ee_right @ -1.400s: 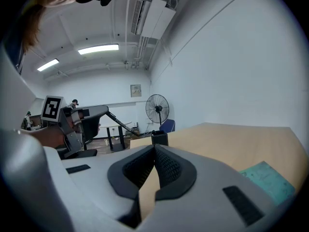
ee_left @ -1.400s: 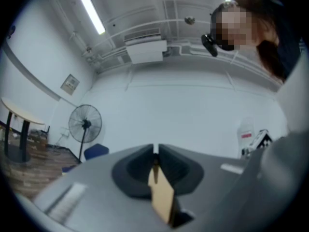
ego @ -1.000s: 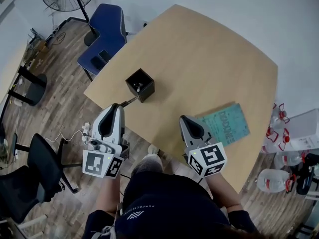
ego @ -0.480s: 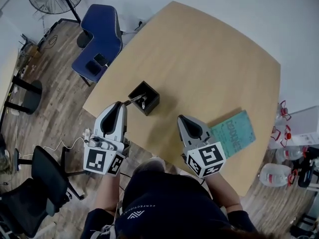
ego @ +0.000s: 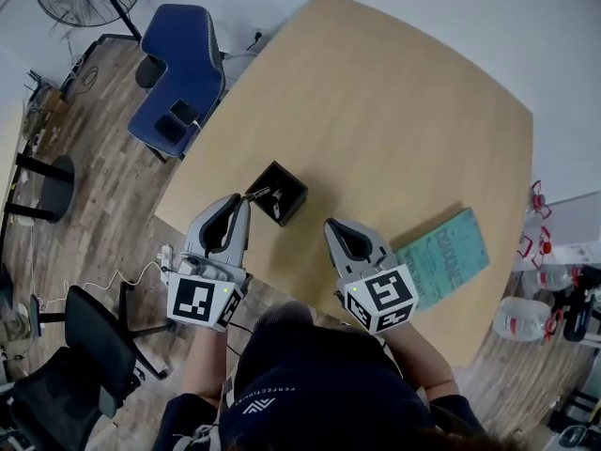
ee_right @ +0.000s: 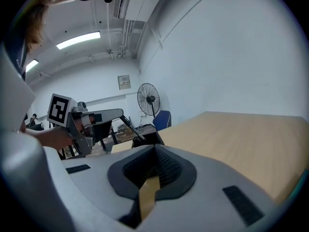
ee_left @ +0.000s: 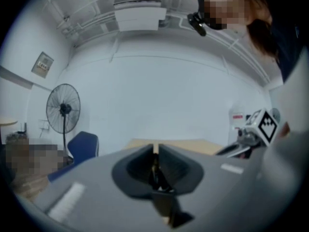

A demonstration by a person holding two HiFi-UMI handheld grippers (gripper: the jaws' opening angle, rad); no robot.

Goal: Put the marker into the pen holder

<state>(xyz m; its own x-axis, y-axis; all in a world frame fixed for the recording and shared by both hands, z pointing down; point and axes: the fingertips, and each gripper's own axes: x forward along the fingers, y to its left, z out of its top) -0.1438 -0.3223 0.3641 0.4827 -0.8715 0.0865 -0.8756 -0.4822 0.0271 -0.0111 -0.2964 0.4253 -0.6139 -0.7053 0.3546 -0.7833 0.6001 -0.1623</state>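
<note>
Marker (ego: 260, 194) clamped between left gripper (ego: 246, 202) jaws, its tip projecting ahead over pen holder (ego: 293, 208) rim; right gripper (ego: 330, 225) jaws closed, empty

We can read no word for sure. The book (ego: 443, 257) has big pale lettering on its teal cover, too blurred to spell out. The shirt (ego: 319, 383) bears a small white logo and a line of print, too small to read. The left gripper (ego: 246, 199) and right gripper (ego: 330, 224) carry cubes with black-and-white square codes, no letters. A wall plaque (ee_left: 43, 65) is illegible.
</note>
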